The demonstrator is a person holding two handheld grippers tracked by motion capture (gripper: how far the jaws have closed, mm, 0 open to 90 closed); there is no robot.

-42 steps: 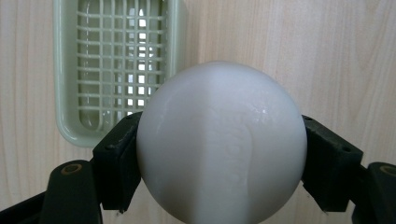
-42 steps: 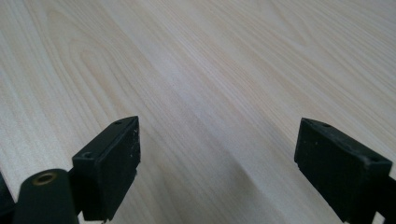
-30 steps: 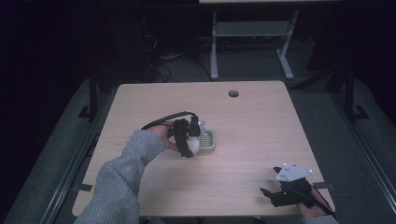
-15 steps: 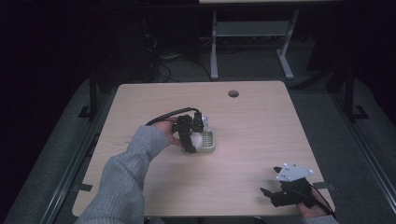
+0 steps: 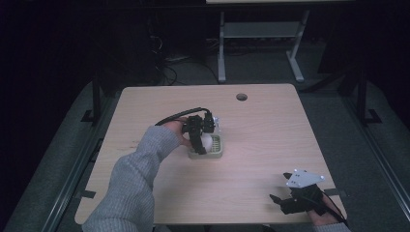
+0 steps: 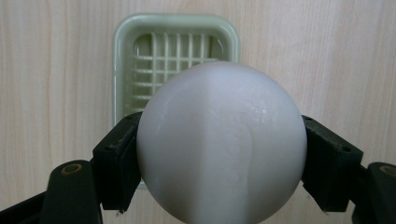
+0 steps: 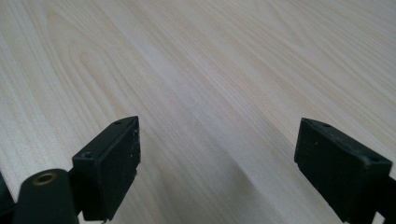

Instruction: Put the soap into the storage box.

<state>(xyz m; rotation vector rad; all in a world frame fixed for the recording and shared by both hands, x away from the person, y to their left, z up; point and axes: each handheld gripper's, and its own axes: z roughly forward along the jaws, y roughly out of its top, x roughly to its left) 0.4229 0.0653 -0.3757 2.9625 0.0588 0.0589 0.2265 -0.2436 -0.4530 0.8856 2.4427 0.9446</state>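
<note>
The left gripper (image 6: 219, 154) has its two black jaws closed against opposite sides of a smooth white ball (image 6: 222, 144), one pad on each flank. The jaws point downward at the table, and the ball hangs directly above a pale green rectangular plastic dish with a gridded floor (image 6: 140, 51); whether the ball touches the dish cannot be told. In the high view the left gripper (image 5: 203, 140) sits over the near-left part of the dish (image 5: 217, 153), with the grey-sleeved forearm (image 5: 140, 169) reaching diagonally in from the bottom left and the wrist bent downward.

The right gripper (image 7: 217, 158) has its jaws spread wide apart with nothing between them, above bare light wooden tabletop (image 7: 196, 70). In the high view it rests at the near right corner of the table (image 5: 300, 200), well apart from the dish.
</note>
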